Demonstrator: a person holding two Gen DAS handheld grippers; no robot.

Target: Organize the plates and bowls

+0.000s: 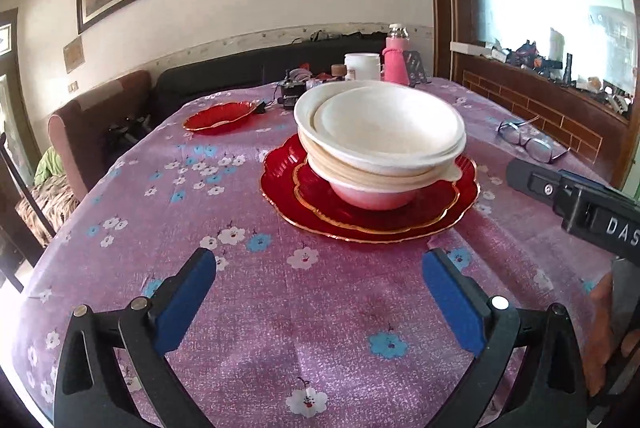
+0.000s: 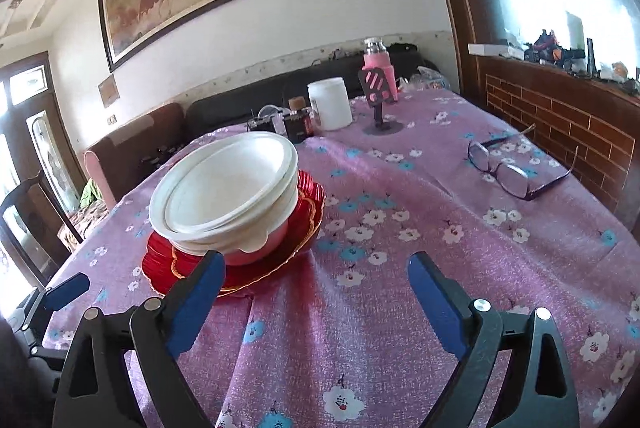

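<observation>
Both claws spread, nothing between the blue pads.
Left claw (image 1: 320, 292) and right claw (image 2: 316, 288) hover over the floral-clothed worktop (image 1: 280, 328), apart from the crockery. Beyond them, nested white bowls (image 1: 380, 139) sit stacked on two red plates (image 1: 368, 203) at mid-worktop. Farther left lies a separate red dish (image 1: 218, 115); spectacles (image 2: 512, 167) lie to the right; a white jar (image 2: 330, 103) and pink bottle (image 2: 378, 67) stand at the far edge.
</observation>
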